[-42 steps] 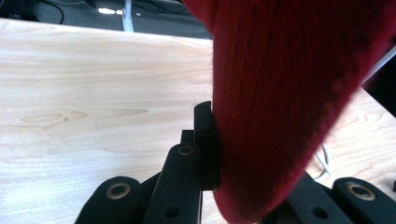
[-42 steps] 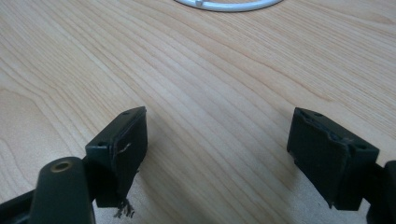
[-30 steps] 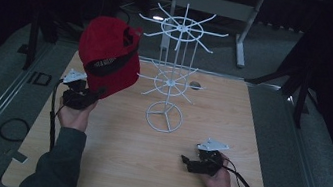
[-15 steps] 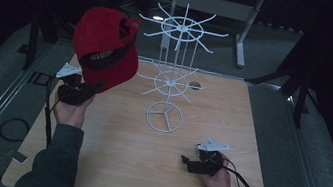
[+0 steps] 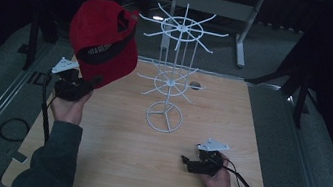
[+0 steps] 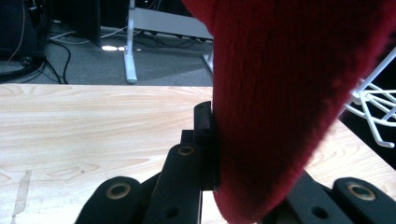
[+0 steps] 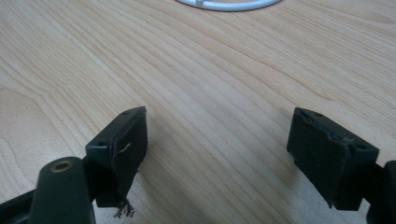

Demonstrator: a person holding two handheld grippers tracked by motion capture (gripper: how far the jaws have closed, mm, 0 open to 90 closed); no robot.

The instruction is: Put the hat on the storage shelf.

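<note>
Nearest the person, the right gripper (image 5: 189, 162) rests low over the front right of the bench (image 5: 108, 160). Its fingers (image 7: 122, 140) are spread wide with nothing between them, and bare wood shows through the gap. It looks parked out of the way, leaving the middle of the bench free.

Farther in and to the left, the left gripper (image 5: 86, 85) is raised off the bench. In the left gripper view its fingers (image 6: 204, 140) are closed tightly on the lower edge of the red cap (image 5: 105, 38), so the cap stands above the hand with its open underside and dark band turned toward the camera. Held by one edge, the crown is probably left free to drop over a prong.

Beyond stands the white wire rack (image 5: 172, 74), upright at mid-bench, its arms bare; the cap hangs just beside its upper left arms, apparently not touching.
</note>
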